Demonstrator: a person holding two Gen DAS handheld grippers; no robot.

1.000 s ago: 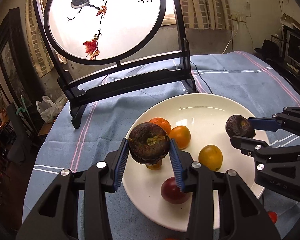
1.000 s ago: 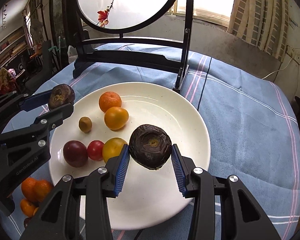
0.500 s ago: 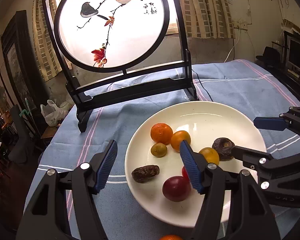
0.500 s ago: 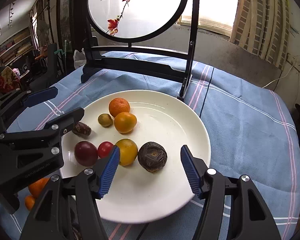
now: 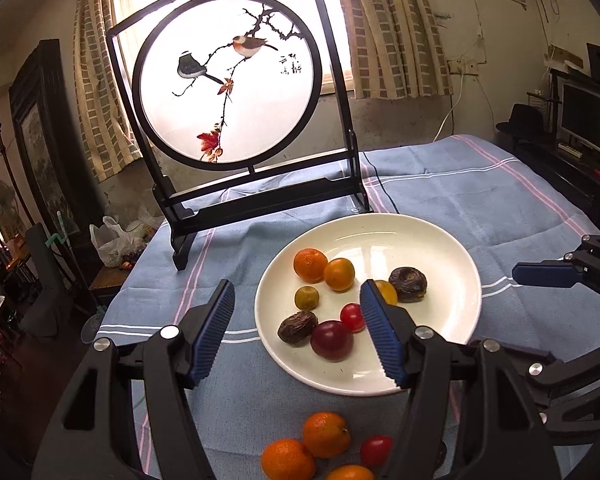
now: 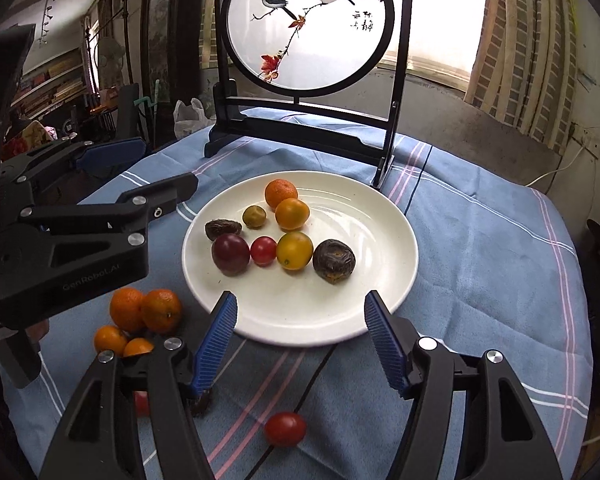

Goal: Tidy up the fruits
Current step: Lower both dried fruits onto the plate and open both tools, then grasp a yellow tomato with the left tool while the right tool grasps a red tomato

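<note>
A white plate (image 5: pixel 440 240) (image 6: pixel 380 216) on the blue cloth holds several fruits: two oranges, a yellow one, a green one, a cherry tomato, a dark plum (image 6: pixel 230 255), and two wrinkled brown fruits (image 6: pixel 334 261) (image 6: pixel 222 229). My left gripper (image 5: pixel 296 328) is open and empty, above the plate's near left edge. My right gripper (image 6: pixel 300 336) is open and empty, at the plate's near rim. Loose oranges (image 6: pixel 146 310) (image 5: pixel 325 434) and a red tomato (image 6: pixel 285 428) lie on the cloth in front of the plate.
A black-framed round bird screen (image 5: pixel 228 92) (image 6: pixel 308 28) stands behind the plate. A thin cable (image 5: pixel 384 192) runs from it. The cloth drops off at the left edge, with a plastic bag (image 5: pixel 112 240) and furniture beyond.
Both grippers opened and dropped their wrinkled brown fruits onto the plate, then pulled back and up. The loose fruits in front of the plate have come into view.
</note>
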